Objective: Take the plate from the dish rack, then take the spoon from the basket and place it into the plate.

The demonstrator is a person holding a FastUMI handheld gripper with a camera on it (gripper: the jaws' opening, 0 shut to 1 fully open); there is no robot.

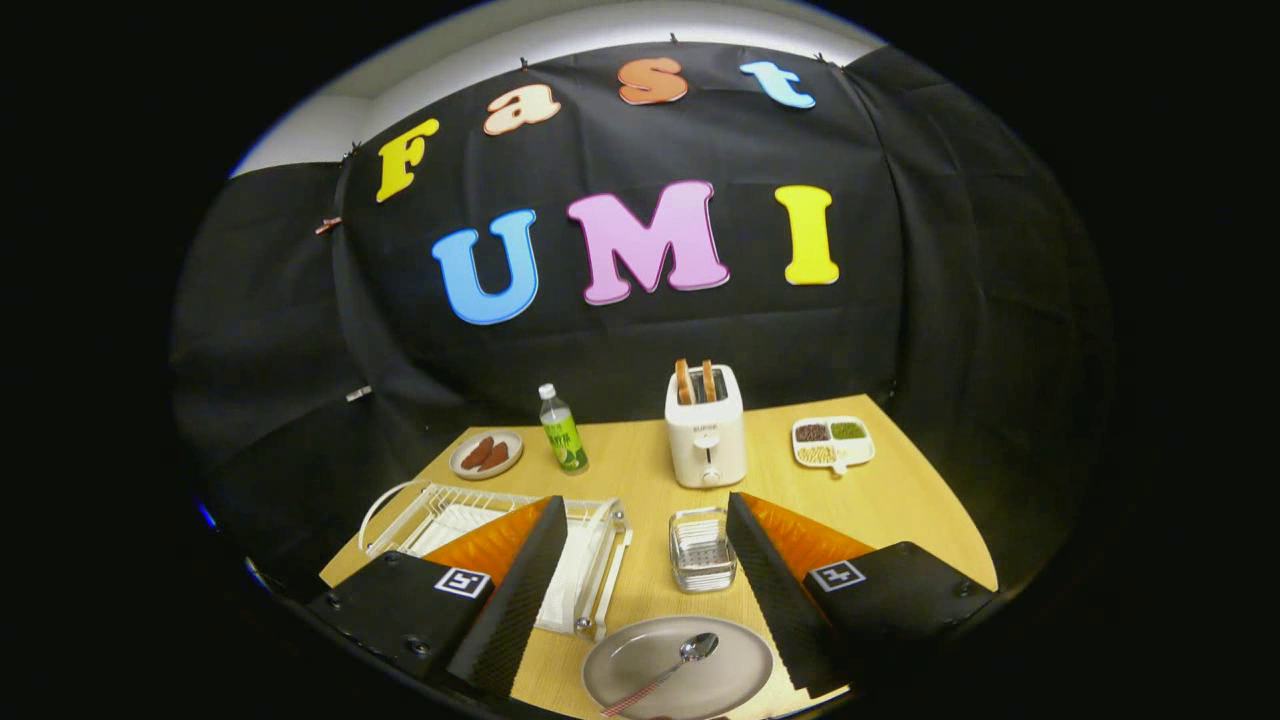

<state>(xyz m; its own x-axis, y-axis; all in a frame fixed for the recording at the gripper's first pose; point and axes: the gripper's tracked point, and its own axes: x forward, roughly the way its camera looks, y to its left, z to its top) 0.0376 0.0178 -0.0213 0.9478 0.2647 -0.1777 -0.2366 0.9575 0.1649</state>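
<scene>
While the spoon (672, 665) is lying in the plate (640, 655) on the wooden table (900, 495), the gripper (640, 590) is hovering near, jaws apart, holding nothing.

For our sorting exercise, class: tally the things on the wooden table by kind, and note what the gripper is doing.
Plates: 2, grey round plate, small beige plate of brown food
Divided white tray: 1
Red-handled metal spoon: 1
White wire dish rack: 1
Clear basket: 1
White toaster: 1
Green-labelled bottle: 1
Total: 8
Gripper: open, empty.
</scene>
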